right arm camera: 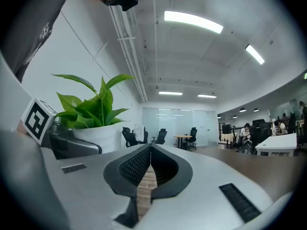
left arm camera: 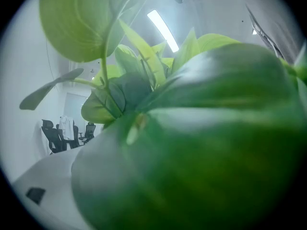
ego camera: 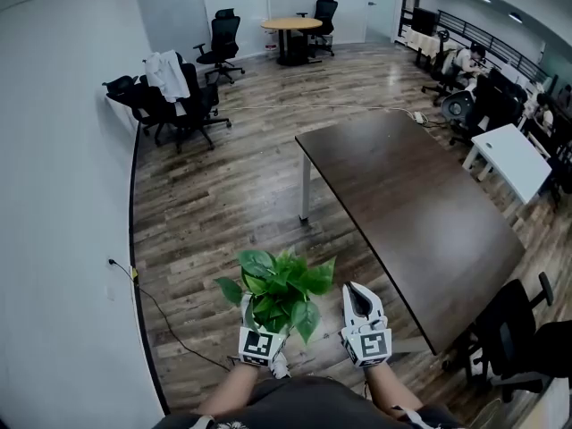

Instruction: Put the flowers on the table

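Currently | one potted plant (ego camera: pixel 281 284) held in left tongs (ego camera: pixel 248 311) | right tongs (ego camera: pixel 356 293) closed, empty | one table (ego camera: pixel 411 208)

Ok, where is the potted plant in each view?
Head view: potted plant bottom centre.
Left gripper view: its leaves fill most of the frame.
Right gripper view: left of centre, in its white pot.
Shared landmark: black office chairs with a white coat.

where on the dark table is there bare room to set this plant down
The dark table looks bare all over, from its far end to the near corner by the black chair, so the plant should fit anywhere on it. It is crowded only beyond its right edge, around the white desk.
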A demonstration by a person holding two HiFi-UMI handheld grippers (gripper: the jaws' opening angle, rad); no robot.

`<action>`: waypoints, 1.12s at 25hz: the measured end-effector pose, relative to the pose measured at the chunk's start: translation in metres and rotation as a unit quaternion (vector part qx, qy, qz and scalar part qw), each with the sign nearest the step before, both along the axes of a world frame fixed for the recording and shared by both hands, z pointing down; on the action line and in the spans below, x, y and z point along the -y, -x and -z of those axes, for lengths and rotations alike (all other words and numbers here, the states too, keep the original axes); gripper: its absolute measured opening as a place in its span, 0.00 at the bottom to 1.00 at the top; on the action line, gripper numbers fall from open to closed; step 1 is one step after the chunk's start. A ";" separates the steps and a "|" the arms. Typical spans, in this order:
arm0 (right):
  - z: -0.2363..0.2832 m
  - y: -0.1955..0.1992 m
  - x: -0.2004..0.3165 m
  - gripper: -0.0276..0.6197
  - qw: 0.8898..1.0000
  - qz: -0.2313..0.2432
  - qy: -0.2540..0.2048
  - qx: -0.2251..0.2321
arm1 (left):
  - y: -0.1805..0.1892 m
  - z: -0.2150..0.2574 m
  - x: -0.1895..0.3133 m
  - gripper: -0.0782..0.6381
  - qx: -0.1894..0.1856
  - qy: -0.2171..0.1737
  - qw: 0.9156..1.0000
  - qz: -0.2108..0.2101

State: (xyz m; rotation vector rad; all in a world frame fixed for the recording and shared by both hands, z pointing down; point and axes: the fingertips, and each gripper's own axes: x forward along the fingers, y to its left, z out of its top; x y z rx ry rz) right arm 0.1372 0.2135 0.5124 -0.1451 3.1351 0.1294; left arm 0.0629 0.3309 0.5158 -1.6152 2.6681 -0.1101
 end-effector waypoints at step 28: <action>0.007 0.113 0.025 0.08 0.999 -0.036 0.018 0.012 | 0.122 0.012 0.025 0.84 0.004 -0.021 0.999 -0.045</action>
